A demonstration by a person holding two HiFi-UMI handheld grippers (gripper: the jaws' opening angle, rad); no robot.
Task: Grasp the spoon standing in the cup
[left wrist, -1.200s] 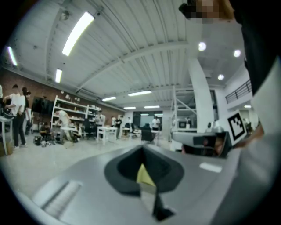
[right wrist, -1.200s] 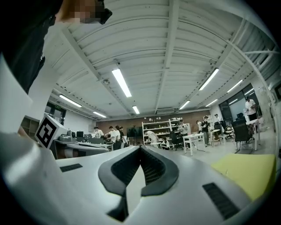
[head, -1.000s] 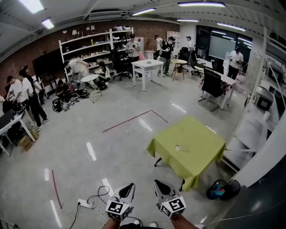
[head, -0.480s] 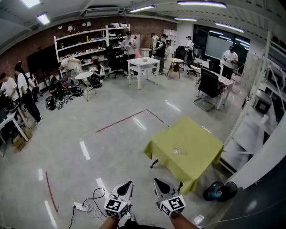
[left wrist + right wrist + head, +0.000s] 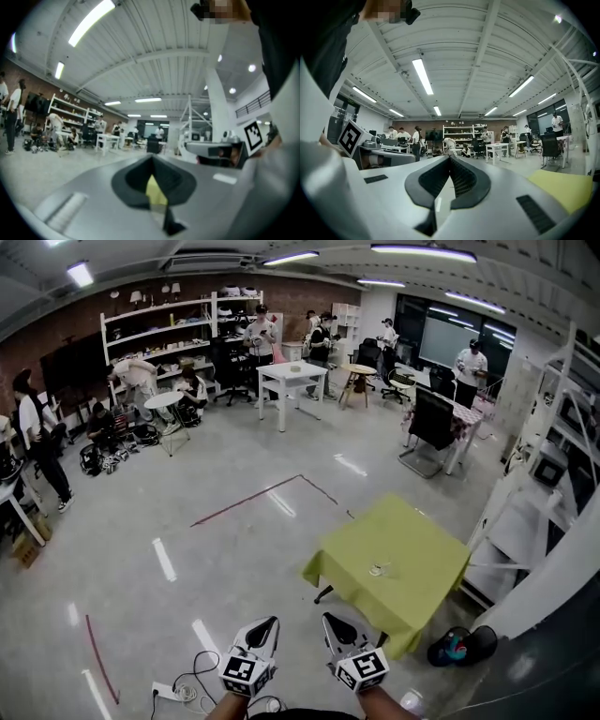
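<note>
Holding the left gripper (image 5: 152,158) and right gripper (image 5: 450,157) pressed together, empty, we locate the cup (image 5: 378,569) on the green table (image 5: 422,592) in the head view only.

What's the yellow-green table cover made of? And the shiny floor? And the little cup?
The table cover looks like soft matte cloth: its corners hang down in folds. The floor looks hard and polished, maybe coated concrete or tile: ceiling lights reflect in it as streaks. The cup seems clear, glass or plastic; too small to tell.
</note>
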